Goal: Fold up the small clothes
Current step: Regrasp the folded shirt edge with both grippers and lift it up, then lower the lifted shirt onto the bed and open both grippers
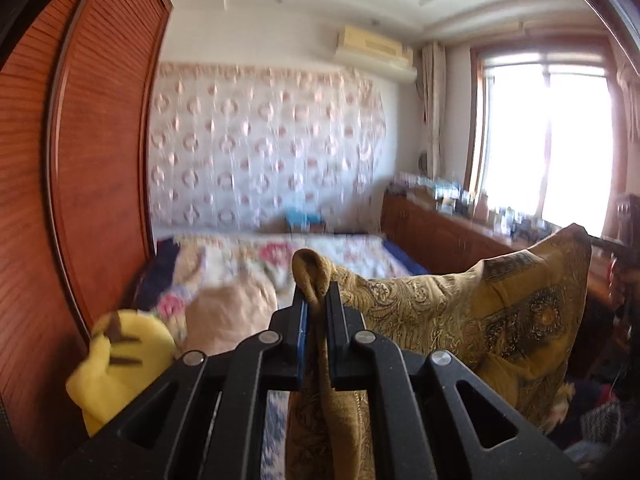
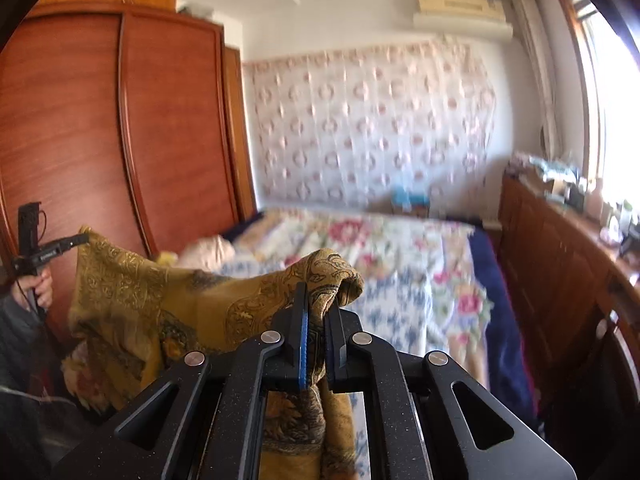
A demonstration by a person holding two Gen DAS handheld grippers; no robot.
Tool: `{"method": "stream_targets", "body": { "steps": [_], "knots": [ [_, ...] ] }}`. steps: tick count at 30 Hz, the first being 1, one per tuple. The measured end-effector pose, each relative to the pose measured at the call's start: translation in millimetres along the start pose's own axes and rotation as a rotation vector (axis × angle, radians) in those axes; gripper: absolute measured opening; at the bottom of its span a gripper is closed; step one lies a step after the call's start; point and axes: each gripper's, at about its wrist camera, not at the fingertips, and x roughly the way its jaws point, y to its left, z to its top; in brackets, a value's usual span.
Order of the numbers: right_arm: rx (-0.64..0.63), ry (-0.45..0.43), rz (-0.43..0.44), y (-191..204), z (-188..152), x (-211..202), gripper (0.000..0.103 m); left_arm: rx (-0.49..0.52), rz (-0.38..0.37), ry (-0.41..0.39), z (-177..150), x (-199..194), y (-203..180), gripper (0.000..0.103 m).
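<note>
A mustard-gold cloth with dark paisley and square patterns (image 1: 480, 308) hangs stretched in the air between both grippers, above the bed. My left gripper (image 1: 316, 300) is shut on one bunched corner, which pokes up between its jaws. My right gripper (image 2: 318, 300) is shut on the other corner (image 2: 328, 272). In the right wrist view the cloth (image 2: 132, 300) sags leftward to the left gripper (image 2: 76, 240), held in a hand. In the left wrist view the right gripper (image 1: 600, 242) pinches the far corner at the right edge.
A bed with a floral cover (image 2: 400, 256) lies below. A yellow plush toy (image 1: 116, 360) and a beige pillow (image 1: 232, 316) sit at its left by the red-brown wardrobe (image 2: 100, 140). A low wooden cabinet with clutter (image 2: 560, 248) runs under the window on the right.
</note>
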Motion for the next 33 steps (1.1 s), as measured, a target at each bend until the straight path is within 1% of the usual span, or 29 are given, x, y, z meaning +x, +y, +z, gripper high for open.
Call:
{"method": "stream_targets", "body": {
  "steps": [2,5,7,9,10,11,13,15,17,19,20,21,23,24,25,26,27,28,29,31,33],
  "knots": [
    [-0.003,-0.037,0.006,-1,17,-12,0.003,0.005,0.006,-0.055,22,-14,4,0.005],
    [-0.033,-0.089,0.001,3,45,-26,0.003,0.027,0.034,-0.105,43,-22,9,0.005],
    [-0.060,-0.121,-0.016,9,63,-29,0.003,0.035,0.039,-0.130,60,-21,13,0.005],
    [-0.065,-0.146,-0.044,10,80,-28,0.003,0.041,0.052,-0.142,73,-15,18,0.005],
    [-0.069,-0.149,-0.045,9,89,-25,0.003,0.045,0.063,-0.150,80,-9,21,0.005],
    [-0.075,-0.153,-0.064,9,97,-19,0.003,0.050,0.077,-0.154,85,-1,25,0.005],
    [-0.089,-0.132,-0.096,5,111,3,0.003,0.059,0.105,-0.141,93,22,32,0.005],
    [-0.094,-0.083,-0.126,-5,117,35,0.003,0.048,0.116,-0.103,93,53,42,0.005],
    [-0.098,-0.008,-0.179,-20,117,86,0.003,0.057,0.144,-0.056,90,93,51,0.006],
    [-0.114,0.067,-0.228,-35,111,134,0.003,0.070,0.177,0.006,82,145,64,0.009],
    [-0.105,0.110,-0.247,-45,106,163,0.003,0.070,0.181,0.031,78,163,63,0.009],
    [-0.095,0.133,-0.261,-55,99,183,0.003,0.070,0.178,0.070,72,187,68,0.010],
    [-0.086,0.181,-0.289,-71,82,225,0.003,0.079,0.174,0.152,55,230,73,0.015],
    [-0.069,0.223,-0.288,-81,69,249,0.008,0.081,0.173,0.201,45,251,76,0.023],
    [-0.041,0.289,-0.302,-91,56,270,0.017,0.074,0.176,0.251,33,268,79,0.028],
    [-0.009,0.365,-0.343,-102,37,292,0.021,0.057,0.182,0.292,19,280,84,0.029],
    [0.009,0.401,-0.366,-107,25,303,0.029,0.037,0.177,0.318,8,286,87,0.033],
    [0.018,0.436,-0.386,-111,9,313,0.030,0.025,0.168,0.337,-1,289,86,0.039],
    [0.017,0.450,-0.385,-113,-1,318,0.030,0.021,0.162,0.358,-11,290,84,0.039],
    [0.027,0.478,-0.355,-112,-25,323,0.031,0.023,0.152,0.386,-31,286,79,0.042],
    [0.029,0.488,-0.333,-110,-47,317,0.033,0.021,0.127,0.402,-43,279,67,0.045]
  ]
}}
